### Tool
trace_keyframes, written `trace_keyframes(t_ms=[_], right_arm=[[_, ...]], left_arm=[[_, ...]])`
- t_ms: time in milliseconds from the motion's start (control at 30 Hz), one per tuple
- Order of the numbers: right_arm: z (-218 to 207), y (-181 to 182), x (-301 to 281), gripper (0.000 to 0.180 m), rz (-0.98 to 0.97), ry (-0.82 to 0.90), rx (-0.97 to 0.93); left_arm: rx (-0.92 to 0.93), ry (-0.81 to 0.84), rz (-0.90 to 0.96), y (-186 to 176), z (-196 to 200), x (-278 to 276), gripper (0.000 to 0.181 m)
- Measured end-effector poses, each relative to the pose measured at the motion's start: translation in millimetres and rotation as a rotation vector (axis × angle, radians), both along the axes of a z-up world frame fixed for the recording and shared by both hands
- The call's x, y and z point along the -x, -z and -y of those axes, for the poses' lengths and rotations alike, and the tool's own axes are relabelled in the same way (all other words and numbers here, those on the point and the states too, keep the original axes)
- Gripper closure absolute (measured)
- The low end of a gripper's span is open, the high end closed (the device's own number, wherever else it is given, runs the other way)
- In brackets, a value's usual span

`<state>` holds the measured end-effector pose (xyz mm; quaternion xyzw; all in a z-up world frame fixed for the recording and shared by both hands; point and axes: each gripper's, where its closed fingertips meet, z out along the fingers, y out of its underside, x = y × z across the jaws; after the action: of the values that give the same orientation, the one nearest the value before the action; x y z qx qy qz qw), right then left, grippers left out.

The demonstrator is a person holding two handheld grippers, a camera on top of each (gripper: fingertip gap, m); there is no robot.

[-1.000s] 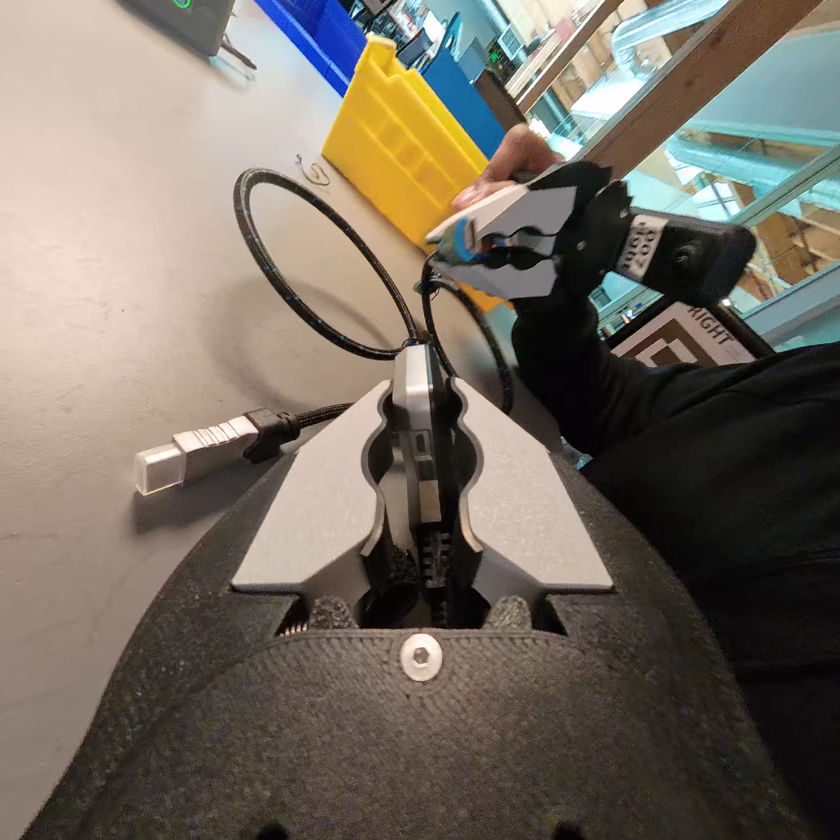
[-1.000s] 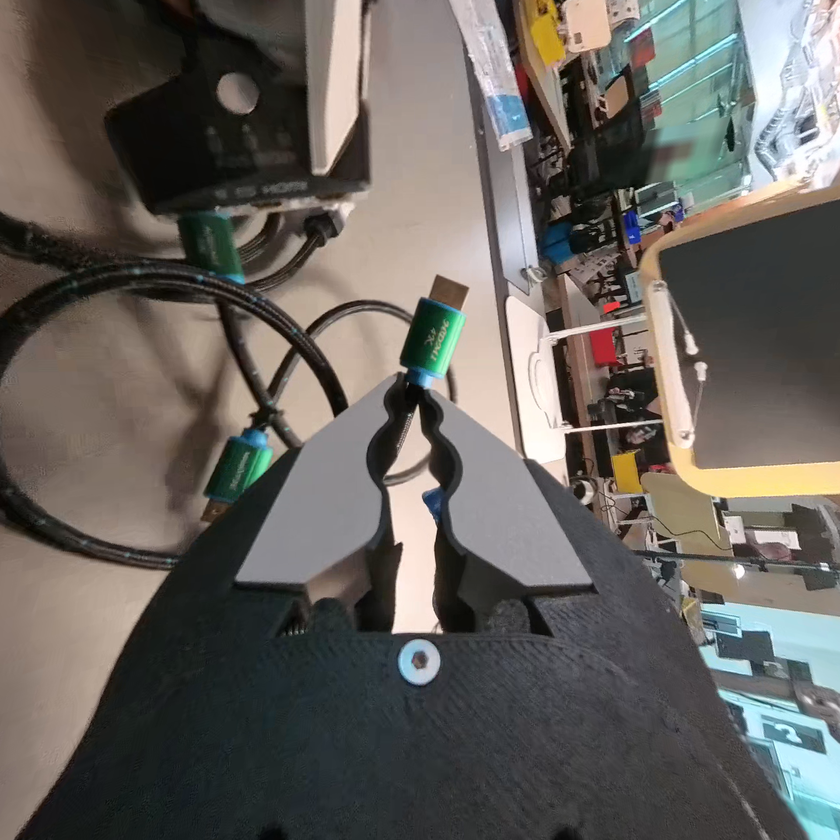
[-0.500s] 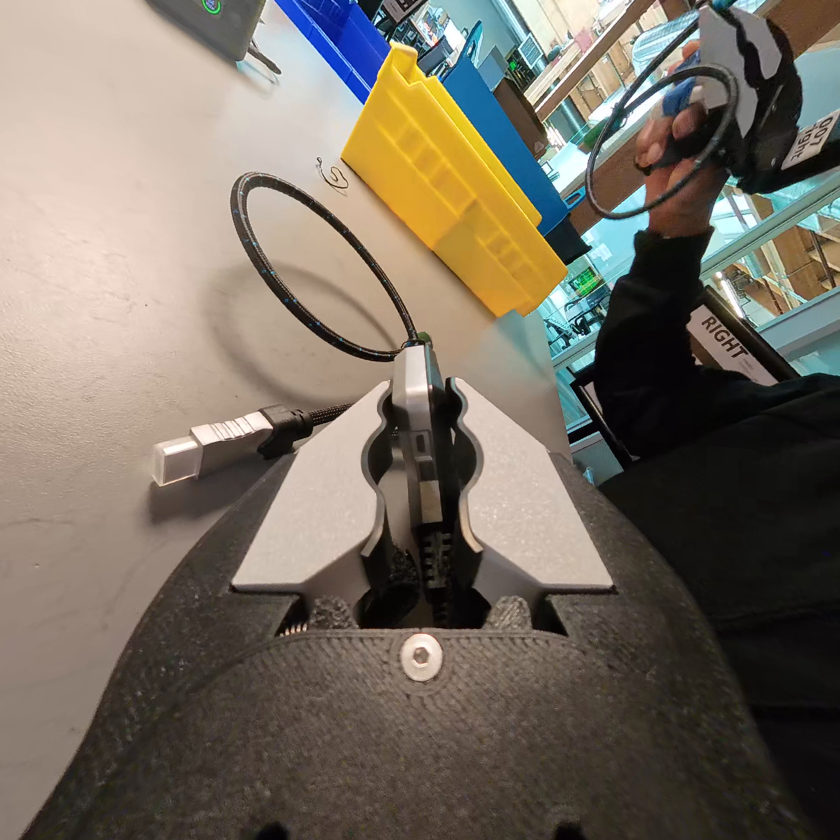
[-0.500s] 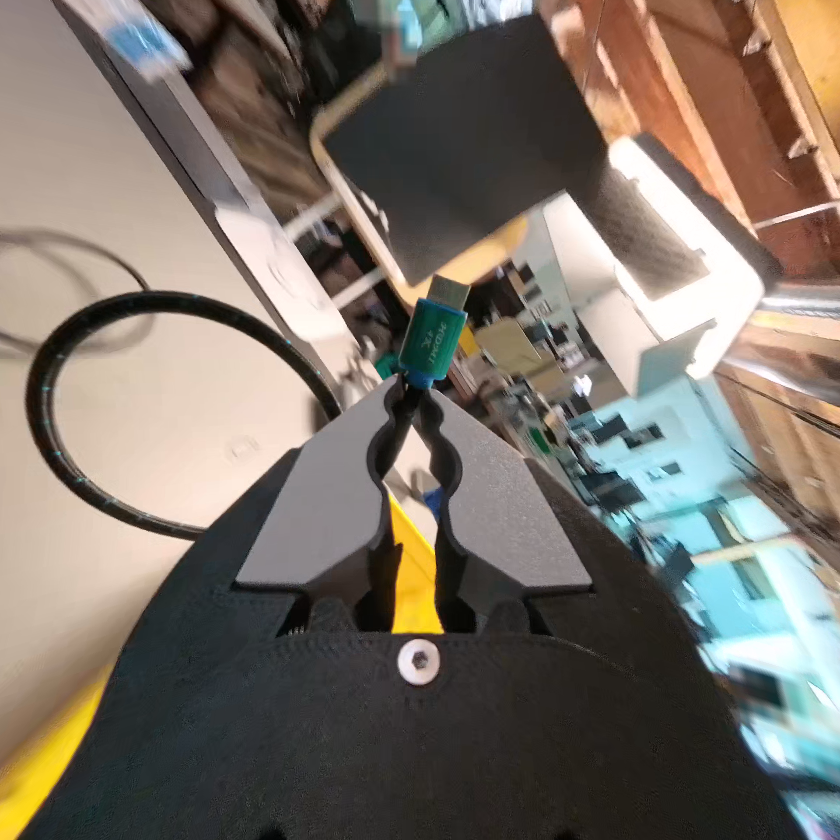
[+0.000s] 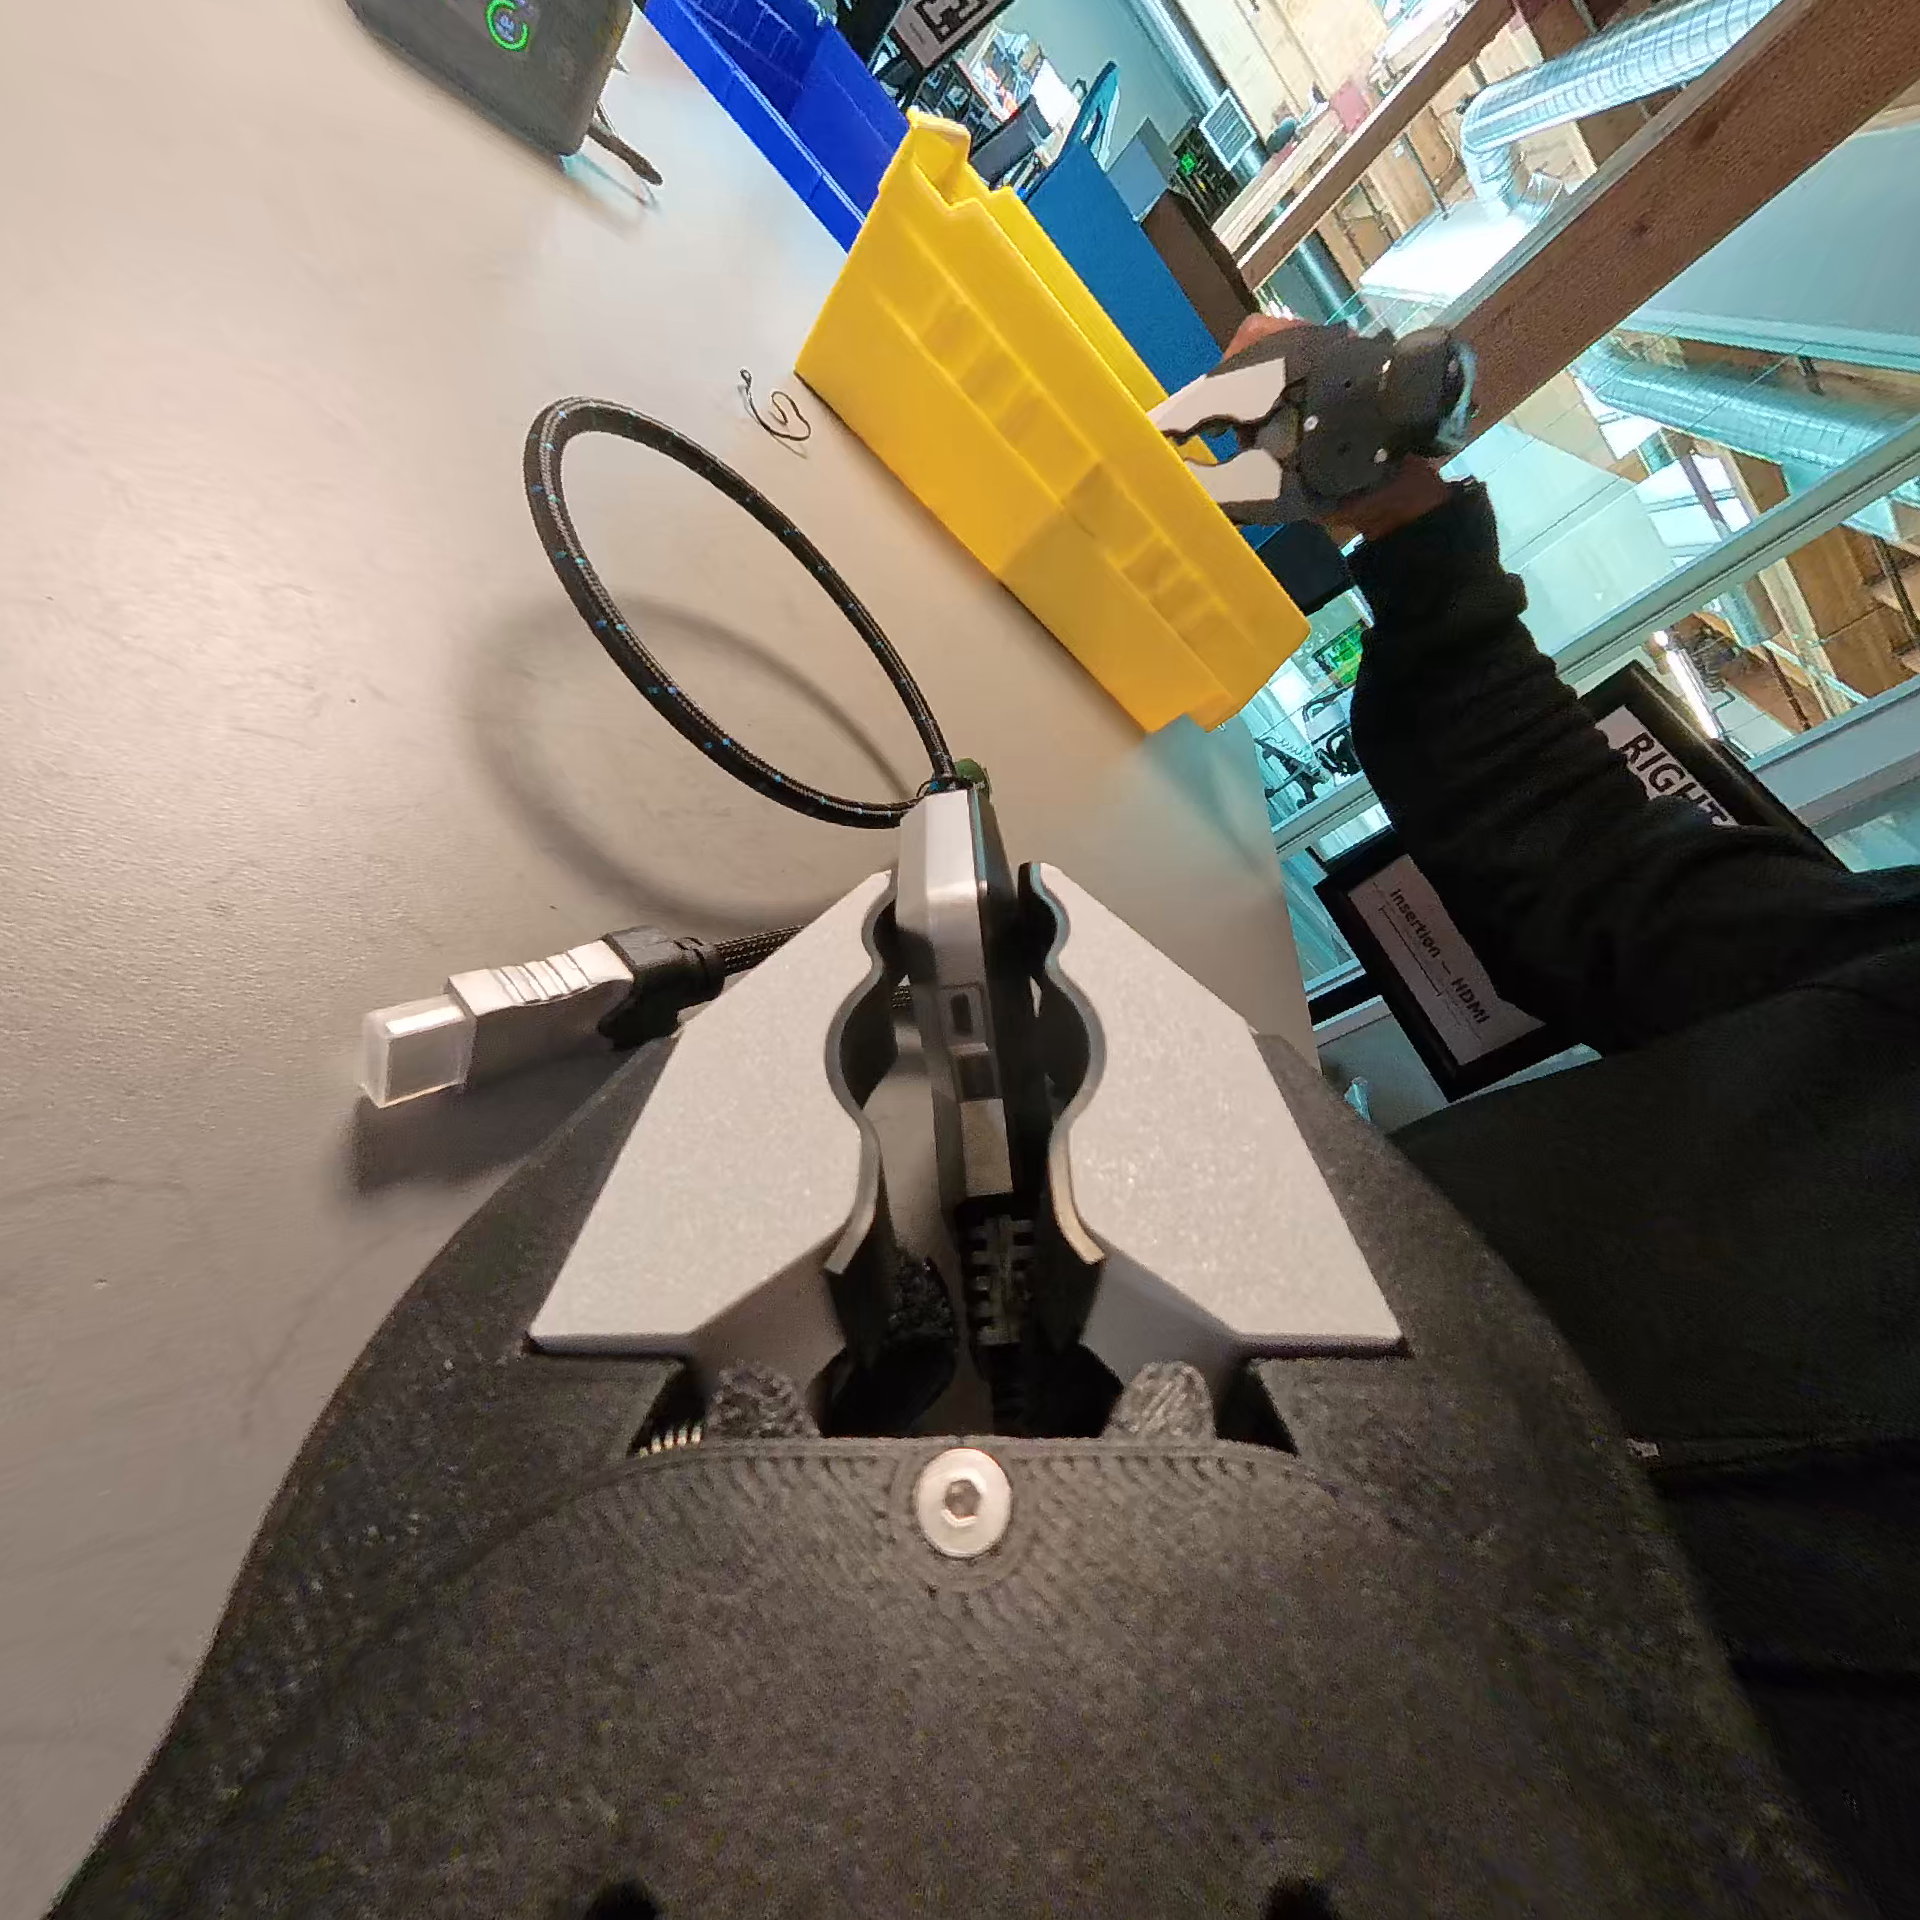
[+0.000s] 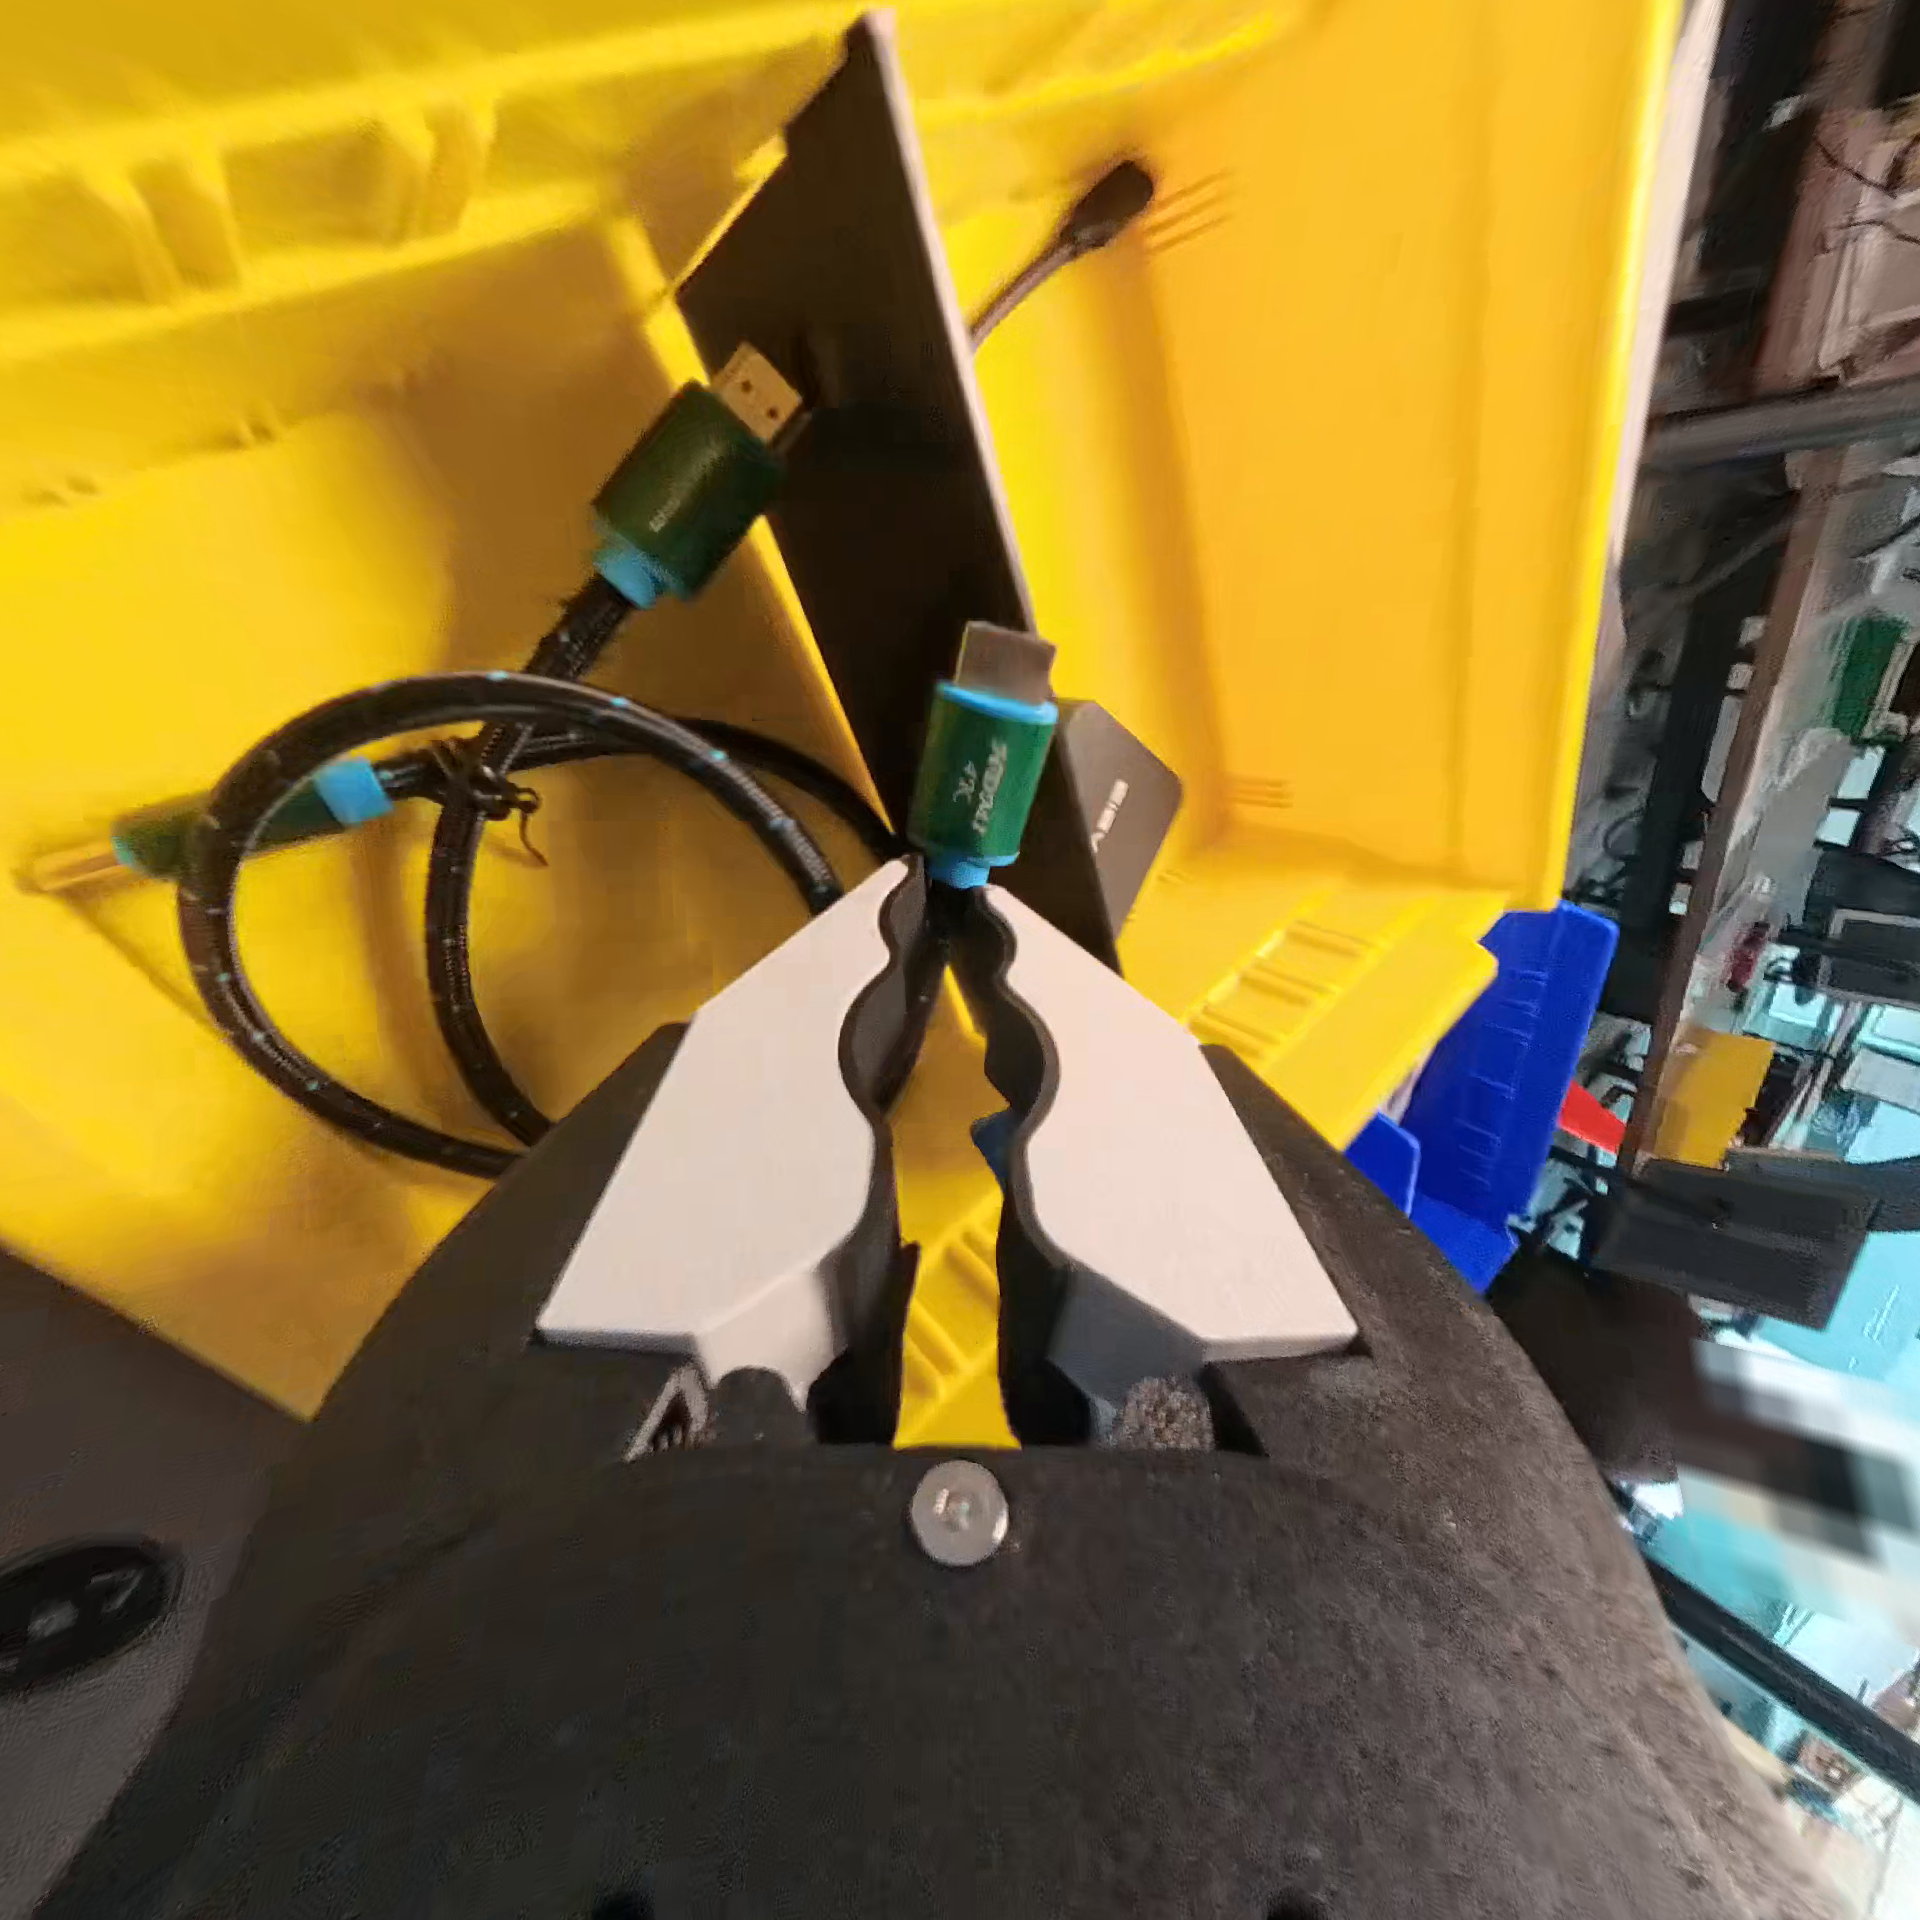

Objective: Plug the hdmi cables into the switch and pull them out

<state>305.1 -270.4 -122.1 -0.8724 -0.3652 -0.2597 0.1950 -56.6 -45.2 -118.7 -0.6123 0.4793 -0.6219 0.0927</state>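
My left gripper (image 5: pixel 961 883) is shut on the HDMI switch (image 5: pixel 951 966), a thin grey and black box held edge-on just above the table. A black braided cable (image 5: pixel 665 582) loops from the switch's far end. A silver HDMI plug (image 5: pixel 488 1013) with a clear cap lies on the table to its left. My right gripper (image 6: pixel 945 883) is shut on a braided cable just behind its green HDMI plug (image 6: pixel 982 779) and holds it over the inside of the yellow bin (image 6: pixel 1351 520). It also shows far off in the left wrist view (image 5: pixel 1210 436), above the bin (image 5: pixel 1039 468).
Inside the yellow bin lie another green plug (image 6: pixel 686 488), a coiled braided cable (image 6: pixel 343 914), a black divider panel (image 6: pixel 862 416) and a small black box (image 6: pixel 1122 810). A blue bin (image 6: pixel 1507 1039) stands beside it. A grey device (image 5: pixel 499 42) sits at the table's far end. The gap from one gripper's tips to the other's is roughly 45 cm. My right gripper's tips are some 30 cm from the grey device (image 5: pixel 499 42).
My right gripper has carried the green plug away from the switch, up through the air and over into the yellow bin. My left gripper has kept hold of the switch, hardly moving.
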Motion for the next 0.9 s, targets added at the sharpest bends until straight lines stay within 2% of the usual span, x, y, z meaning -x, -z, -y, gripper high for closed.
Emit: trace_keyframes(t_ms=[133,200,333,433,567,667,733,900], right_arm=[[-5.0,12.7,0.9,0.169,0.023,-0.02,0.01],[-5.1,5.0,0.0,0.16,0.046,-0.012,-0.012],[-4.2,-21.7,5.0,0.147,0.019,0.006,-0.096],[0.5,-40.1,1.3,0.145,0.069,0.038,-0.126],[-6.1,-82.6,11.3,0.148,0.174,0.054,-0.243],[-33.1,-104.3,65.2,0.152,0.152,-0.057,-0.348],[-59.3,-103.4,118.8,0.153,0.121,-0.184,-0.387],[-131.2,-53.3,266.3,0.152,0.002,-0.542,-0.398]], left_arm=[[0.004,-0.008,-0.001,0.0,-1.4,-0.2,0.16],[0.004,-0.011,0.001,-0.2,-2.0,-0.3,0.16],[0.003,-0.016,0.001,-0.2,-2.8,-0.6,0.16],[-0.001,-0.015,0.001,-0.2,-2.5,-0.6,0.16],[-0.012,-0.019,0.009,-1.4,-2.2,-0.6,0.16],[-0.041,-0.019,0.027,-3.9,-0.9,-0.6,0.16],[-0.057,-0.018,0.034,-5.3,0.1,-0.6,0.16],[-0.081,-0.019,0.077,-16.5,-1.0,2.3,0.16]])
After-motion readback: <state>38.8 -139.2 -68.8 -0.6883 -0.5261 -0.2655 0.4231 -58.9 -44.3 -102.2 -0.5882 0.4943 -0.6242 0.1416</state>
